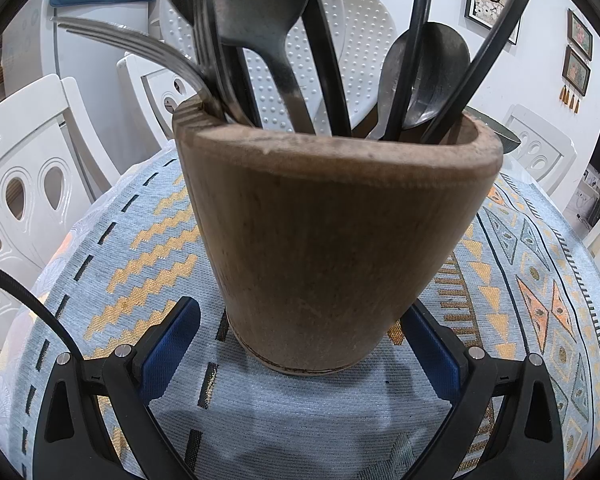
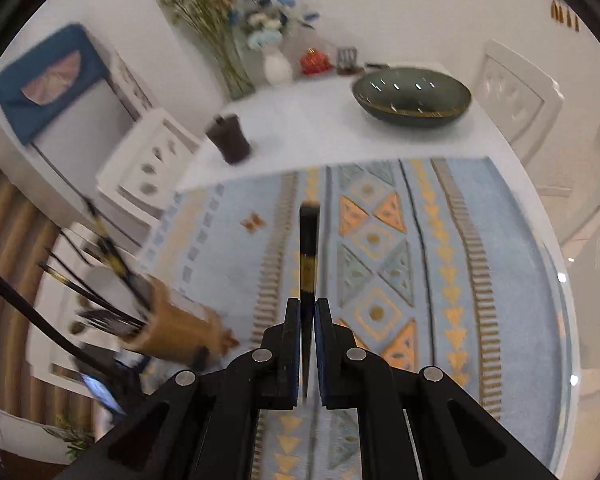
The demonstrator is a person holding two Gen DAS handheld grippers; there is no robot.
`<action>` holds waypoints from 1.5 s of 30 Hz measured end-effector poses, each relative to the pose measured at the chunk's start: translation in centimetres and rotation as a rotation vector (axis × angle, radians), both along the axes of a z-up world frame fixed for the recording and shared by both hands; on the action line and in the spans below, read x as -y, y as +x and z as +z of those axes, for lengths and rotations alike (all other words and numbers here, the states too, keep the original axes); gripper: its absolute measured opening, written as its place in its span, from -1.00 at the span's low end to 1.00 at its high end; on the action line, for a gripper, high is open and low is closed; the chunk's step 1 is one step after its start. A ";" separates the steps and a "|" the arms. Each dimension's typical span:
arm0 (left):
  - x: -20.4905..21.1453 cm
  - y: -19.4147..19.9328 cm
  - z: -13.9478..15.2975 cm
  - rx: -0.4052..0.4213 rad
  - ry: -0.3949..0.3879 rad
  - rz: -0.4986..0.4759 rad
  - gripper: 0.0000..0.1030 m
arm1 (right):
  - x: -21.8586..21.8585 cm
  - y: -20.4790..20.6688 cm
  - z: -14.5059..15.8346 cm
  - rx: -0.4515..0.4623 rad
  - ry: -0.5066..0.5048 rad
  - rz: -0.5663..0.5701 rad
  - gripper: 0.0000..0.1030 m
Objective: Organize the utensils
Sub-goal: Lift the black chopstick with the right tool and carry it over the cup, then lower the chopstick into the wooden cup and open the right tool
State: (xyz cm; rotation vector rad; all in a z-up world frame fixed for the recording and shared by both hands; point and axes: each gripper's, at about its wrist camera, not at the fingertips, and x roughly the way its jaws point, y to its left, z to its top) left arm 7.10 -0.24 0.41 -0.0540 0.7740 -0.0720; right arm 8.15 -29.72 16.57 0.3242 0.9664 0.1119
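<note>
Right tool (image 2: 308, 312) is clamped on a black chopstick (image 2: 309, 248), held above the patterned cloth (image 2: 500, 240) on the desk. Left tool (image 1: 300, 344) has its pads apart around the base of the wooden holder (image 1: 328, 240); contact is unclear. Steady that holder, carry the chopstick over it, tip it toward upright, and lower it among the spoons (image 1: 432, 76), fork (image 1: 140, 48) and other chopsticks (image 1: 488, 44).

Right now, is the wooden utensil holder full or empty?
Holding utensils, not empty. In the left wrist view the wooden holder stands upright on the patterned cloth, with forks, spoons and black chopsticks sticking out.
</note>
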 end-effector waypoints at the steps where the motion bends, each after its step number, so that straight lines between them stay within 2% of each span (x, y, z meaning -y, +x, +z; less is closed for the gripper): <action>1: 0.0 0.0 0.0 0.000 0.000 0.000 0.96 | -0.1 0.0 0.4 0.013 0.009 0.000 -0.88; 8: 0.0 0.0 0.0 0.000 0.000 0.000 0.96 | -0.7 -0.8 4.9 0.141 0.001 -0.011 -0.88; 15: 0.0 0.0 0.0 0.000 0.000 0.000 0.96 | -1.3 -1.6 7.3 0.204 -0.025 0.001 -0.88; 33: 0.0 0.0 0.0 0.002 0.000 0.000 0.96 | -6.4 -4.1 14.2 0.398 -0.041 0.190 -0.88; 40: 0.0 0.0 0.0 0.002 -0.001 0.000 0.96 | -8.7 -4.5 15.9 0.469 -0.055 0.251 -0.88; 45: 0.1 0.0 0.0 0.004 -0.001 0.000 0.96 | -11.0 -4.4 15.6 0.500 -0.097 0.287 -0.88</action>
